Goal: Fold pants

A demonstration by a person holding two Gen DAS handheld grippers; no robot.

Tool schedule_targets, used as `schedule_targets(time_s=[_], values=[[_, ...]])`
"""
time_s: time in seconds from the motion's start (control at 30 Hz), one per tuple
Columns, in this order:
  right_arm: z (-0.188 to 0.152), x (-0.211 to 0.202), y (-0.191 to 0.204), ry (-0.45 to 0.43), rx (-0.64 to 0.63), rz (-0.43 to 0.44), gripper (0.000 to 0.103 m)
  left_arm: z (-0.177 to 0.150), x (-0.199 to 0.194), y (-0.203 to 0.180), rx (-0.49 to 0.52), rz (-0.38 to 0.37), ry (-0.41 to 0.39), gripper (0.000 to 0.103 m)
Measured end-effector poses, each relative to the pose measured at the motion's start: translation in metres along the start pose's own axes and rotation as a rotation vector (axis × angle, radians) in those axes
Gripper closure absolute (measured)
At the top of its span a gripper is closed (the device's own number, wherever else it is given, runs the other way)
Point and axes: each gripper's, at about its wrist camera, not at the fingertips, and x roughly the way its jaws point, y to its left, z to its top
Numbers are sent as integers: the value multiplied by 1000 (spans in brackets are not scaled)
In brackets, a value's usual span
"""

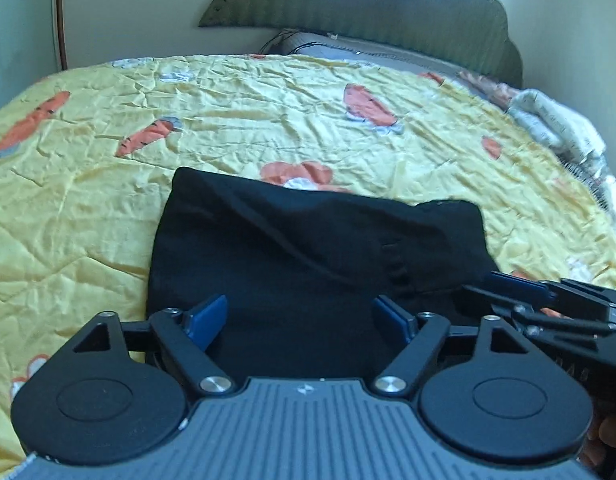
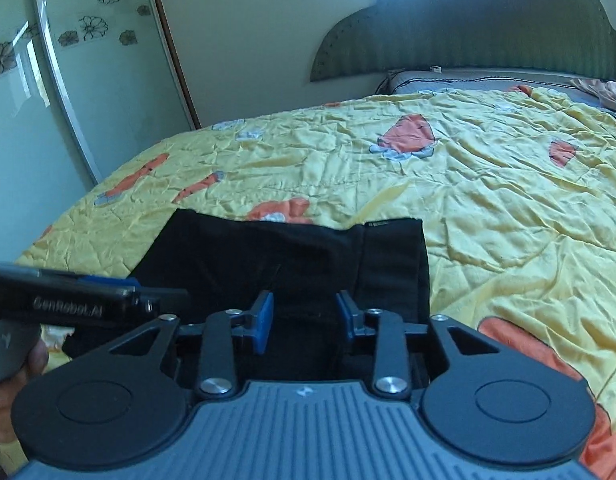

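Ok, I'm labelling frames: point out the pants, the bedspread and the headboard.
pants (image 1: 292, 248): left wrist view, middle of the folded cloth.
bedspread (image 2: 487, 200): right wrist view, bare yellow part.
headboard (image 2: 487, 32): right wrist view, padded middle.

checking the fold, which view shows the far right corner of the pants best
The right wrist view: the pants show that corner square, with a small tag at its edge. In the left wrist view the same corner looks rounded and blurred.
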Motion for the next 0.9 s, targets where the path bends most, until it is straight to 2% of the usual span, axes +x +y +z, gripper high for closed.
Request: schedule_targets(time_s=[0.13, 0.43, 0.6, 0.7, 0.77, 0.9], values=[[-9, 6, -1, 32, -47, -53, 62, -3, 5, -3, 19, 34, 18, 20], [-9, -17, 4, -11, -30, -46, 61, -6, 0, -5, 33, 59, 7, 18], [-5, -16, -19, -12, 24, -46, 48, -3, -8, 28, 46, 106, -61, 10], [0, -7, -48, 22, 100, 14, 48, 4, 0, 64, -12, 52, -11, 10], [4, 5, -69, 49, 170, 41, 46, 8, 7, 87, -55, -30, 31, 10], [4, 30, -98, 132, 266, 176, 47, 10, 27, 121, -151, -233, 135, 11]])
